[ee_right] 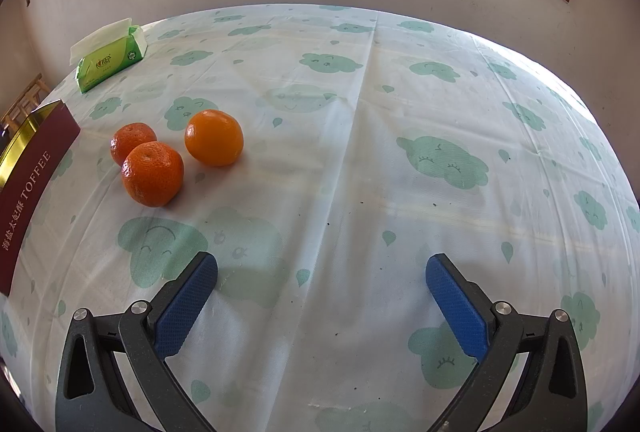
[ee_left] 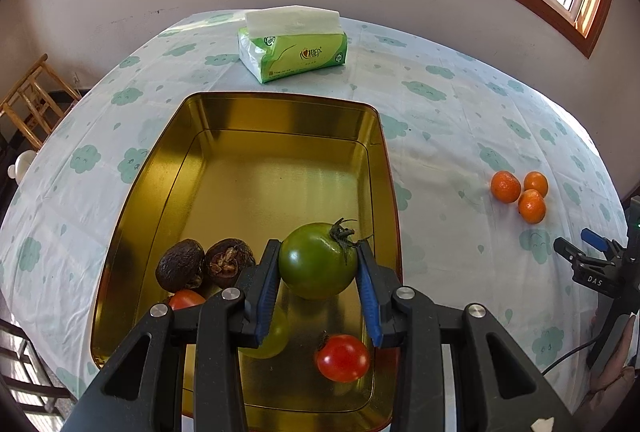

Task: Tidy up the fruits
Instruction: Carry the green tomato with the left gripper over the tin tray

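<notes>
My left gripper (ee_left: 318, 256) is shut on a green tomato (ee_left: 318, 260) and holds it above the gold tin (ee_left: 280, 112). In the tin lie two dark brown fruits (ee_left: 180, 270), a red tomato (ee_left: 343, 358), another red one (ee_left: 186, 299) partly hidden by my fingers, and a pale green fruit (ee_left: 272, 340) under the gripper. Three tangerines (ee_left: 520, 190) lie on the tablecloth to the right of the tin; they also show in the right wrist view (ee_right: 154, 174). My right gripper (ee_right: 320, 268) is open and empty over the cloth, near and right of the tangerines.
A green tissue pack (ee_left: 292, 42) stands behind the tin, also in the right wrist view (ee_right: 110, 60). The tin's maroon side (ee_right: 28, 192) is at the left. A wooden chair (ee_left: 32, 104) stands off the table's left edge. The wall and window lie beyond.
</notes>
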`<state>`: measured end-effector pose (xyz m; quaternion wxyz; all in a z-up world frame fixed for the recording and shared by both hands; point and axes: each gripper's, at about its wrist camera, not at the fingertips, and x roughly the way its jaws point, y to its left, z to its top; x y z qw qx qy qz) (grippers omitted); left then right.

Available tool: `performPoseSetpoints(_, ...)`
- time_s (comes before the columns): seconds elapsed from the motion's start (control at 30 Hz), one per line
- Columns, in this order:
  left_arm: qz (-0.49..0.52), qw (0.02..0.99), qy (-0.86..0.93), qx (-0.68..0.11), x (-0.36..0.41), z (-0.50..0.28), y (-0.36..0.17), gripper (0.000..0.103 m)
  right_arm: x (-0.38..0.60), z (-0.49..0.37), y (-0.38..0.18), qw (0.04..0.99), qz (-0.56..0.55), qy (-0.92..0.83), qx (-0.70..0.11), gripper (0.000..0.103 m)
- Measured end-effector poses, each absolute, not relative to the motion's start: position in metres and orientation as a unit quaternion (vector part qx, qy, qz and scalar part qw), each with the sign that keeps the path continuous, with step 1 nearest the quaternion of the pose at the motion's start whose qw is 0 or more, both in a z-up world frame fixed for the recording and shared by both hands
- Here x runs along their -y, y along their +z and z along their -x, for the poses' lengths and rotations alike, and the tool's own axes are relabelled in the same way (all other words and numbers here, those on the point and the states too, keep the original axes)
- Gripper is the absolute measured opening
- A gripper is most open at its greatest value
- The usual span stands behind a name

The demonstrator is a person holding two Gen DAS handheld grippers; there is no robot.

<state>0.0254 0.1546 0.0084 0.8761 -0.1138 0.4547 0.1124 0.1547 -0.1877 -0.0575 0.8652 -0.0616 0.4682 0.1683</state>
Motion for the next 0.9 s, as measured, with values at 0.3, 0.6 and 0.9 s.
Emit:
performPoseSetpoints(0.3,0.119,0.871,0.115,-0.463,-0.161,-0.021,0.001,0.033,0.188,-0.155,-0.058,0.865,0.062,0.168,-0.468,0.103)
performPoseSetpoints(0.6,0.13,0.866,0.116,-0.47,-0.166,-0.017,-0.009,0.033,0.188,-0.155,-0.057,0.865,0.062,0.168,-0.468,0.103)
performPoseSetpoints(0.9,0.127,0.866,0.11,-0.471,-0.165,-0.015,-0.012,0.033,0.187,-0.155,-0.057,0.865,0.062,0.168,-0.468,0.103)
